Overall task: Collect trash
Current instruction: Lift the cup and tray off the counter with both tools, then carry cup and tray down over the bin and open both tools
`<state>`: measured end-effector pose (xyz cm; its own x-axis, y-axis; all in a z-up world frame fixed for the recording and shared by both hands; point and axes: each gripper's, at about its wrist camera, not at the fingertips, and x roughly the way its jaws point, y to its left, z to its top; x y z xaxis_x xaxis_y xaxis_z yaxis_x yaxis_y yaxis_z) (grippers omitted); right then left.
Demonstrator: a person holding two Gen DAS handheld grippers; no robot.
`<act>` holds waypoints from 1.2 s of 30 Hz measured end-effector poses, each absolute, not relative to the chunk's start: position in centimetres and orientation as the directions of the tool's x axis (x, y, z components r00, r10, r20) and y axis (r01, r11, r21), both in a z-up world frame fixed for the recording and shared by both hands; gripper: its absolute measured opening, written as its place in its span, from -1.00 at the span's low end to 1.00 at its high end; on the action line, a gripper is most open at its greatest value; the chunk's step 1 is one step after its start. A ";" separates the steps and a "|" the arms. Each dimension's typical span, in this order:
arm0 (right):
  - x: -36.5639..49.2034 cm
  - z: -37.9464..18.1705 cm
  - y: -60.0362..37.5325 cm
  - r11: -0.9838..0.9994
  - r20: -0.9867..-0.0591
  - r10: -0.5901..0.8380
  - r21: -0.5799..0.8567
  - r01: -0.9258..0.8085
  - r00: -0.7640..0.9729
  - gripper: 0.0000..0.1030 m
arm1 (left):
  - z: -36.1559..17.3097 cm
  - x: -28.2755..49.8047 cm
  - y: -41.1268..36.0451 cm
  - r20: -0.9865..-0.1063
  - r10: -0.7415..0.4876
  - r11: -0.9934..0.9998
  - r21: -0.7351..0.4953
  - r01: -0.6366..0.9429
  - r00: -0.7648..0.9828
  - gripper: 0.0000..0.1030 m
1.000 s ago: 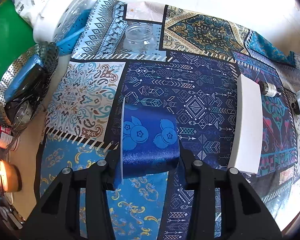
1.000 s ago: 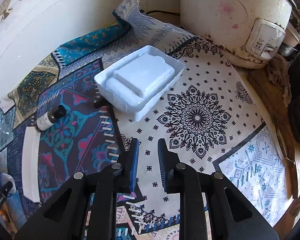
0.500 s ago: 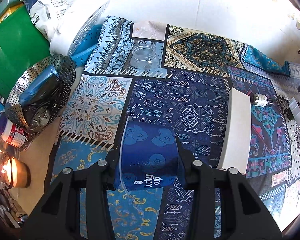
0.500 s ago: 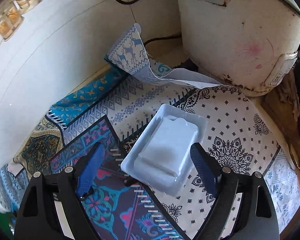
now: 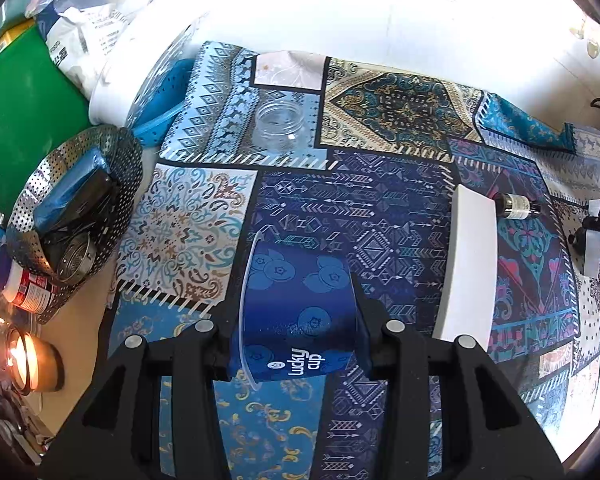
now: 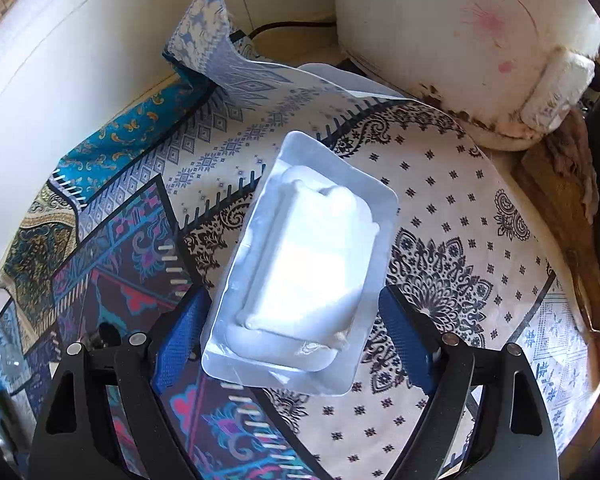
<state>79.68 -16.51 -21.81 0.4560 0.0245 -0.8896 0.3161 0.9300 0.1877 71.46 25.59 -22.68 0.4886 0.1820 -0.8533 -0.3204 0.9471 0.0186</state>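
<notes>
Patterned tablecloth (image 6: pixel 440 184) carries a white tray (image 6: pixel 300 268); right gripper (image 6: pixel 296 332), jaws just spread, straddles it unclamped, left gripper (image 5: pixel 296 340) clamped on a blue cup (image 5: pixel 296 312).

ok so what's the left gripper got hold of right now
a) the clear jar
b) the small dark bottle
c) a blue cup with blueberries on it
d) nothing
c: in the left wrist view the left gripper is closed on the blue cup, its pads pressing both sides, while the clear jar and the small dark bottle lie apart on the cloth.
</notes>
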 end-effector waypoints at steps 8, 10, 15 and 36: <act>76.4 -20.9 -19.4 0.939 -0.863 0.139 0.271 0.213 0.486 0.32 | -21.2 71.5 22.5 -0.839 0.176 0.960 0.029 -0.280 0.515 -0.18; 75.2 -20.1 -20.1 0.940 -0.853 0.154 0.281 0.192 0.499 0.31 | -20.5 71.2 21.5 -0.832 0.178 0.961 0.031 -0.275 0.526 -0.18; 73.2 -17.8 -21.3 0.954 -0.833 0.193 0.282 0.099 0.519 0.31 | -18.5 70.0 18.6 -0.809 0.185 0.962 0.032 -0.272 0.558 -0.18; 59.2 -13.9 -19.2 0.910 -0.765 0.397 0.258 -0.324 0.508 0.31 | -14.3 56.3 4.7 -0.760 0.160 0.962 -0.022 -0.271 0.630 -0.18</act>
